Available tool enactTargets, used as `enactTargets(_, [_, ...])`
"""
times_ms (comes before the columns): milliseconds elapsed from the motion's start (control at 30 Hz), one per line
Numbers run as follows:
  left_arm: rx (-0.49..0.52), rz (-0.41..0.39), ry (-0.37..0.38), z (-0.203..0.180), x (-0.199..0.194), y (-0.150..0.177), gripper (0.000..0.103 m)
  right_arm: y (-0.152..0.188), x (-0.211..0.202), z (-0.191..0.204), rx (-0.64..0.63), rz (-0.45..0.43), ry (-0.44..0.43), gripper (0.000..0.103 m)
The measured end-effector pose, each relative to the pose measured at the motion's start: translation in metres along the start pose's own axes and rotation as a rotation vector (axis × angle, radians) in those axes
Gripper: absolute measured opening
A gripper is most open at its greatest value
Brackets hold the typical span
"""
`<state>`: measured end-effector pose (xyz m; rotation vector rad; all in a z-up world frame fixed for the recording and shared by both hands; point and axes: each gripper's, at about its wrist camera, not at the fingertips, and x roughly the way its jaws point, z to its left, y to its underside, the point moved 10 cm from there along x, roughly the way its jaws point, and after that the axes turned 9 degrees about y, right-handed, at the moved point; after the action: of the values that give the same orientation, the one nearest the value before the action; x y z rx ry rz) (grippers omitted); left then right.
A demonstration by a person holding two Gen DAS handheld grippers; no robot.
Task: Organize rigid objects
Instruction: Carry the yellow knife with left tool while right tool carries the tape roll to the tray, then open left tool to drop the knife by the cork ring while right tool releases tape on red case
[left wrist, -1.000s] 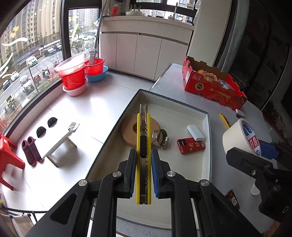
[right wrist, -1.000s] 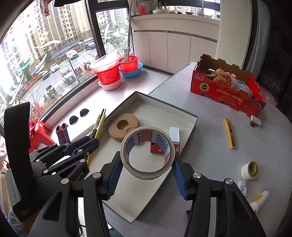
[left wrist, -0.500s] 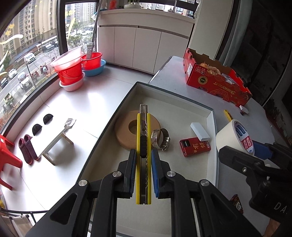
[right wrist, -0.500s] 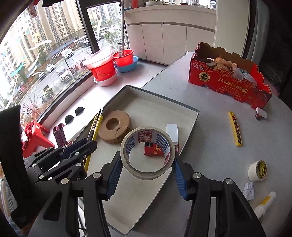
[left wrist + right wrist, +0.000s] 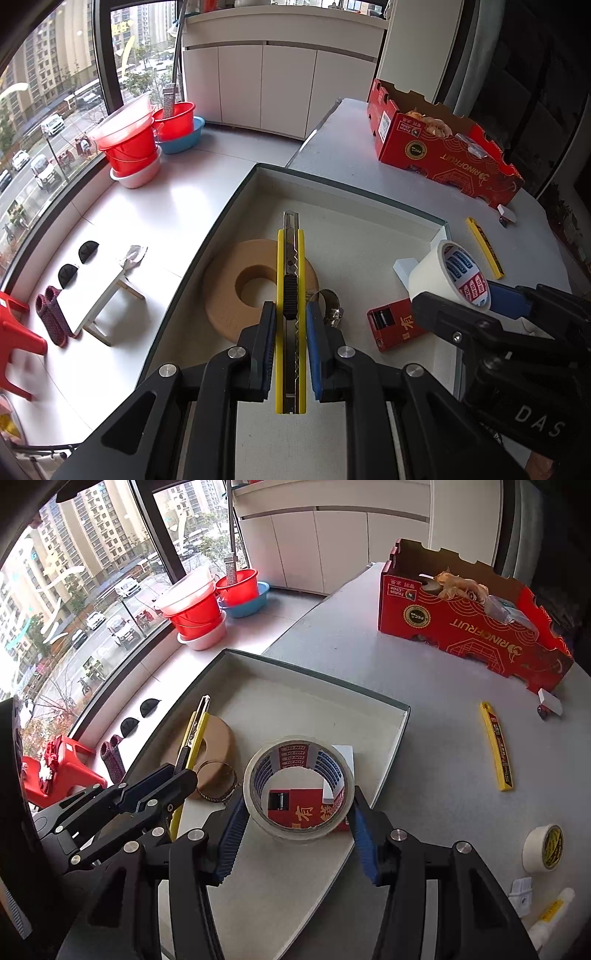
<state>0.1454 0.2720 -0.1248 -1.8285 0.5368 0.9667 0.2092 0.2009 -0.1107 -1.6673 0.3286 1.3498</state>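
My left gripper (image 5: 290, 314) is shut on a yellow utility knife (image 5: 290, 280) and holds it above the shallow white tray (image 5: 354, 199). In the right wrist view the knife (image 5: 192, 738) and left gripper (image 5: 177, 775) are at the left. My right gripper (image 5: 297, 812) is shut on a roll of clear tape (image 5: 299, 786), held over the tray (image 5: 399, 723); the roll also shows in the left wrist view (image 5: 448, 275). In the tray lie a brown tape roll (image 5: 232, 291), a metal clamp ring (image 5: 332, 310), a red box (image 5: 395, 325) and a white block (image 5: 404, 267).
On the grey table stand a red fruit carton (image 5: 472, 627), a yellow blade case (image 5: 496, 746), a small white tape roll (image 5: 543, 847), a glue tube (image 5: 552, 912) and a small white eraser (image 5: 550, 701). Left of the tray the table ends; buckets (image 5: 133, 144) sit on the floor below.
Both grippers have moved forward and lower over the tray with their loads. The tape roll now hangs over the red box. Grips are unchanged.
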Motion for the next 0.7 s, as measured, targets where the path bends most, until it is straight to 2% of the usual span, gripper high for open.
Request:
enactTargets(133, [0.011,-0.002,0.009,-0.001,0.003,0.000,0.018,-0.001,0.009,-0.001,-0.004,0.012,-0.010,0.054])
enactTargets(167, [0.014,-0.003,0.006,0.000,0.002,0.000,0.022,-0.001,0.010,-0.002,-0.005,0.016,-0.011,0.055])
enactTargets(233, [0.003,-0.006,-0.020,0.006,0.000,0.000,0.042,0.000,0.010,-0.006,-0.004,0.013,0.004,0.057])
enactTargets(300, [-0.033,-0.018,-0.042,0.017,-0.004,0.001,0.072,-0.001,0.005,-0.018,0.015,-0.005,0.046,0.074])
enactTargets(333, [-0.058,-0.026,-0.039,0.023,-0.006,0.001,0.080,-0.001,0.002,-0.025,0.036,-0.019,0.051,0.089])
enactTargets(367, [-0.083,-0.031,-0.022,0.027,-0.008,0.001,0.094,-0.001,-0.003,-0.030,0.060,-0.032,0.036,0.099])
enactTargets(400, [-0.102,-0.035,-0.003,0.029,-0.010,0.002,0.102,-0.002,-0.008,-0.035,0.086,-0.040,0.016,0.101])
enactTargets(533, [-0.103,-0.059,-0.015,0.026,-0.017,0.003,0.103,0.009,-0.021,-0.047,0.142,-0.027,0.019,0.101])
enactTargets(700, [-0.072,-0.017,0.002,0.008,-0.020,0.018,0.103,0.032,-0.036,-0.053,0.167,-0.010,0.021,0.101])
